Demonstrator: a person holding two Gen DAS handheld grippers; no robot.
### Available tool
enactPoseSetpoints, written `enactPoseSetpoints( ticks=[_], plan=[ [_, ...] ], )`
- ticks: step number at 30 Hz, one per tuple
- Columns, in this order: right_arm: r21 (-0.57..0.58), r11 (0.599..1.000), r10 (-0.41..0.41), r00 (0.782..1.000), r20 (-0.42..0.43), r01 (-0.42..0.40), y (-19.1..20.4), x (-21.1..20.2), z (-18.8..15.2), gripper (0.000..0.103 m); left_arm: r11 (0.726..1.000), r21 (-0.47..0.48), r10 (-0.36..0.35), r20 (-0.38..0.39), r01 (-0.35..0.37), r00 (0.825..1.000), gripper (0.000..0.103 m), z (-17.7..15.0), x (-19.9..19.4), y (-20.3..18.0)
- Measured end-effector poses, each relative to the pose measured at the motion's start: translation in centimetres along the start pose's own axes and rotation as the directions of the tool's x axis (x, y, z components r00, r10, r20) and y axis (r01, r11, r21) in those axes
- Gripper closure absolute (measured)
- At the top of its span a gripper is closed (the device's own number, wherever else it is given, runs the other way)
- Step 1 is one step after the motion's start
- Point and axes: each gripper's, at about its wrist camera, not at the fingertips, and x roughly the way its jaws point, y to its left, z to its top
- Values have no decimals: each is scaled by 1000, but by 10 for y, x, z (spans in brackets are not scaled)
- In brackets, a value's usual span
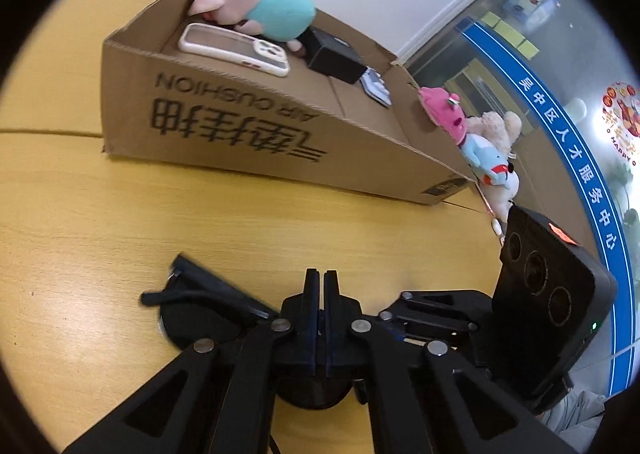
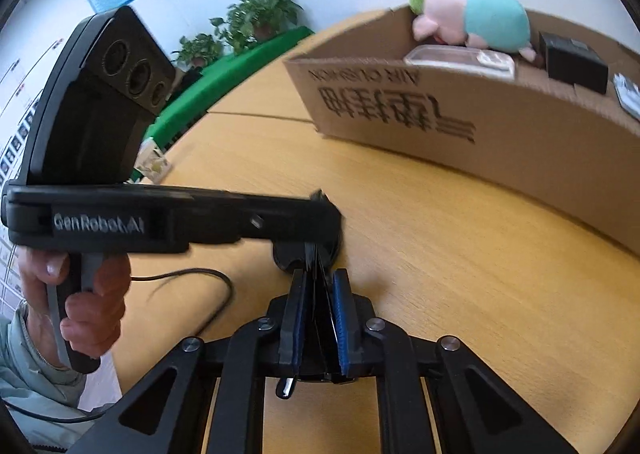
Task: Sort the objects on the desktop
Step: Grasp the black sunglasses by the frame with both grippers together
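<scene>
A cardboard box (image 1: 256,133) stands on the wooden table (image 1: 80,213). In it lie a pink and teal plush pig (image 1: 260,5), a phone case (image 1: 236,49), a small black box (image 1: 336,57) and a small dark card (image 1: 376,87). My left gripper (image 1: 320,282) is shut on a black round device with a cable (image 1: 208,306), low over the table. In the right wrist view my right gripper (image 2: 320,286) is shut on the same black device (image 2: 316,254), a thin black part between its blue pads. The left gripper's body (image 2: 160,221) crosses just in front.
Several plush toys (image 1: 480,141) lie right of the box (image 2: 440,113) at the table edge. A black cable (image 2: 192,278) trails over the table (image 2: 440,274). Green plants (image 2: 256,17) and a green surface stand beyond the table's far edge. A glass wall is at right.
</scene>
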Motion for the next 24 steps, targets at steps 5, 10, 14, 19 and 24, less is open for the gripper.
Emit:
enactPoseSetpoints(
  ticks=[5,10,14,19,24],
  plan=[
    [7,1000,-22,999,-27,22,6,11,0,92,998,-31,57,12,-57,998,102,-6,-11,1],
    [53,999,8,999,-47,-5,-9,10,-12,86,993,-65,93,-52,-96,994,101,-16,3,8],
    [29,1000,4,998,-58,-2,-2,13,-13,82,993,-81,82,-62,-87,995,102,-16,16,12],
    [34,999,-25,998,-62,27,-6,17,-11,90,996,-29,78,-58,-80,995,103,-18,14,2],
    [68,997,-28,999,-37,31,-10,13,-14,92,997,-15,75,-23,-75,997,102,-13,4,-7]
  ],
)
